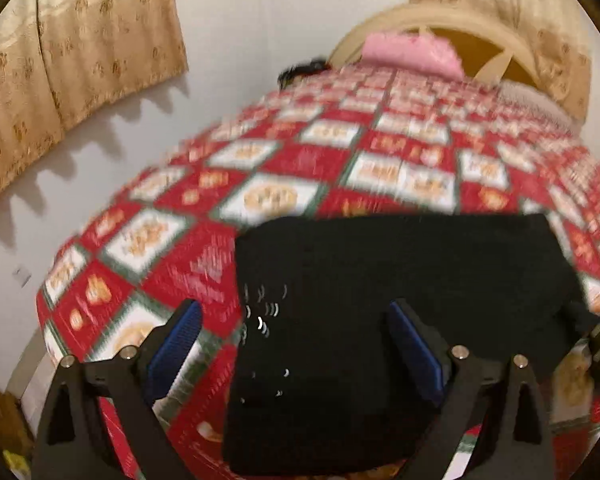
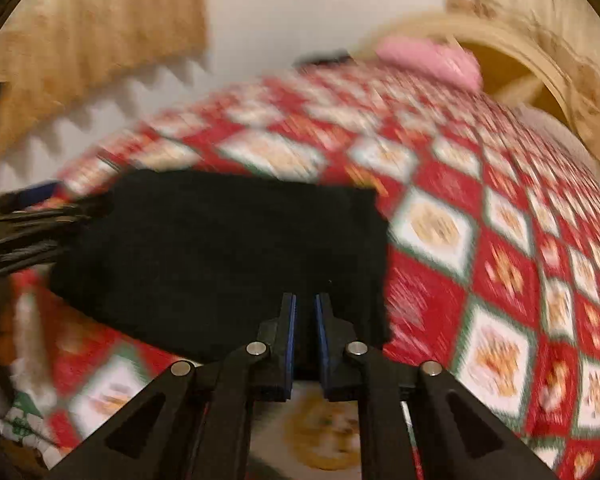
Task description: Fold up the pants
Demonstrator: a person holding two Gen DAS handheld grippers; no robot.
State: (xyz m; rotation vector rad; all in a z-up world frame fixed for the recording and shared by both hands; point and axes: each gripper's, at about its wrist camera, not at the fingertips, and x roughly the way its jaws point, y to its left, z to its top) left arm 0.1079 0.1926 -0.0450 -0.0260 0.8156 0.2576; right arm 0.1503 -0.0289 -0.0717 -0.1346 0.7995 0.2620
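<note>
Black pants [image 1: 400, 264] lie folded into a thick rectangle on a red, white and green patterned bedspread [image 1: 260, 152]. My left gripper [image 1: 294, 306] stands wide open over the pants' left edge: its left blue pad is above the bedspread, its right pad above the black cloth, and nothing is held. In the right wrist view my right gripper [image 2: 305, 296] hovers at the near right part of the pants [image 2: 220, 248], jaws shut to a thin slit. I cannot tell whether cloth is pinched between them. The left gripper [image 2: 28, 220] shows blurred at the pants' left side.
A pink pillow [image 1: 412, 52] lies at the far end of the bed against a cream arched headboard [image 1: 500, 48]. Gold curtains [image 1: 80, 60] hang on the white wall at the left. The bedspread [image 2: 480, 240] stretches beyond and to the right of the pants.
</note>
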